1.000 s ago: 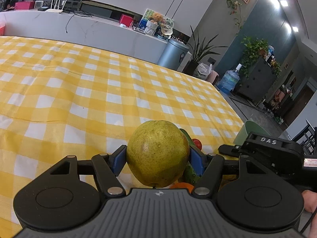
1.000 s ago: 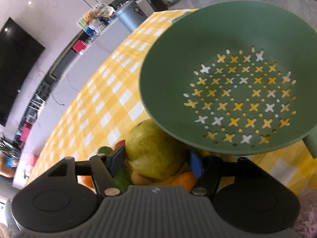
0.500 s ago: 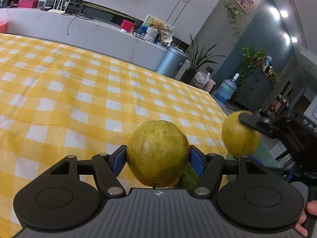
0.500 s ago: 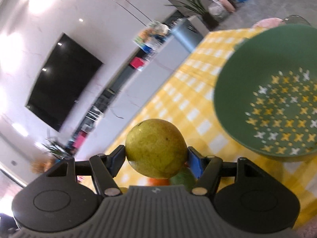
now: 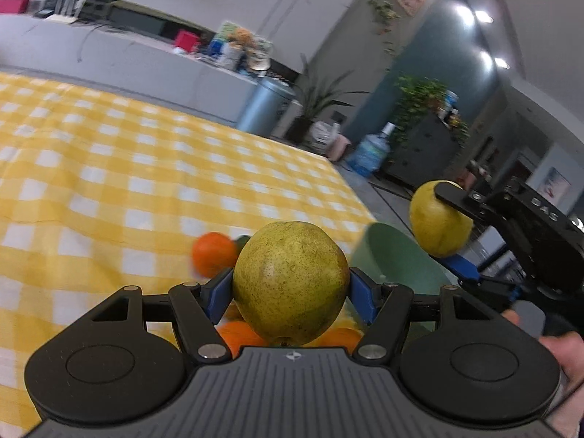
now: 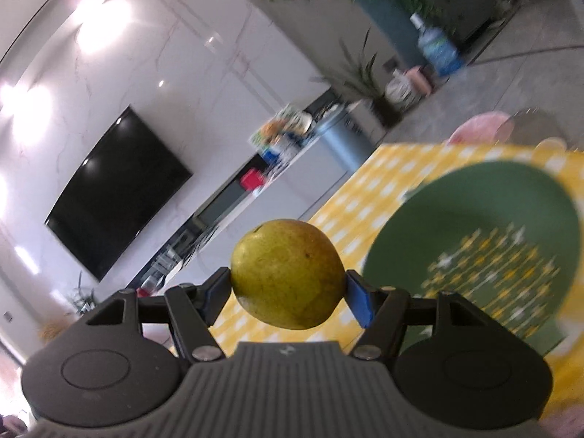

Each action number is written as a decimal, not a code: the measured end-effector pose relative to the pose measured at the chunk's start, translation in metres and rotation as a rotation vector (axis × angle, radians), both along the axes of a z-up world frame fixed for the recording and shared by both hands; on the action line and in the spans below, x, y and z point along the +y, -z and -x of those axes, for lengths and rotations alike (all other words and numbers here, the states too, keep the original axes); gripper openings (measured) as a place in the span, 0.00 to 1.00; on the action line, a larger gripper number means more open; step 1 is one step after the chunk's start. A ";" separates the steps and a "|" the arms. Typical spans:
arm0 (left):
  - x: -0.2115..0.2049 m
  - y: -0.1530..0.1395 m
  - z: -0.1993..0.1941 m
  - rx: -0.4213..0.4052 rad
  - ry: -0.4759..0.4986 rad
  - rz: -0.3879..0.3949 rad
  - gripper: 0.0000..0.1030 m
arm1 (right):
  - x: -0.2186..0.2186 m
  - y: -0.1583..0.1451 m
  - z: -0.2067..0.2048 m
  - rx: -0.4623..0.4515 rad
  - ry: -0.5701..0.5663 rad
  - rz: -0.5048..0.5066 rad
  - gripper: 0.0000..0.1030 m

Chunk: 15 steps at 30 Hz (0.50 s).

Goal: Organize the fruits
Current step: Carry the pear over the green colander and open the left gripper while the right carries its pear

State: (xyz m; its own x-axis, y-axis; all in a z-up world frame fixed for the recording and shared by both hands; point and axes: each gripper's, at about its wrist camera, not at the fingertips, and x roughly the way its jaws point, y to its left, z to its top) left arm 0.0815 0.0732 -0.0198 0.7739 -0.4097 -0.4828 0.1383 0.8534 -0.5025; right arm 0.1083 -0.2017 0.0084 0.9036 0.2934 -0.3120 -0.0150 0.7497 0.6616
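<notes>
From my left wrist view, my left gripper (image 5: pixel 291 288) is clamping a speckled yellow-green pear (image 5: pixel 290 280) above the yellow-and-white checked worktop (image 5: pixel 109 182). Round oranges (image 5: pixel 213 258) are lying loose below it. My right gripper (image 5: pixel 450 233) is carrying another pear beside the green perforated plastic colander (image 5: pixel 398 262).

From my right wrist view, that gripper is gripping its rounded yellowish pear (image 6: pixel 287 278), held up beside the colander, which is looking empty. I judge sorting is barely beginning.
</notes>
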 end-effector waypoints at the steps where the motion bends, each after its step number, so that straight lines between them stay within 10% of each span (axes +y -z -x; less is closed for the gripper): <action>1: -0.005 -0.003 0.000 -0.005 0.010 -0.005 0.74 | -0.005 -0.001 0.002 -0.010 0.016 0.004 0.62; 9: -0.049 -0.019 -0.012 0.006 0.087 -0.062 0.74 | -0.051 -0.011 0.021 -0.061 0.141 0.101 0.63; 15: -0.097 -0.033 -0.038 0.024 0.194 -0.095 0.74 | -0.100 0.006 0.026 -0.012 0.239 -0.030 0.63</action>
State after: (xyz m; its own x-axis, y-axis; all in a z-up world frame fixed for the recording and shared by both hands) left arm 0.1197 -0.0241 0.0129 0.6728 -0.5019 -0.5435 0.2936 0.8555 -0.4265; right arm 0.0819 -0.3016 0.0023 0.9521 0.0797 -0.2951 0.1526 0.7127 0.6847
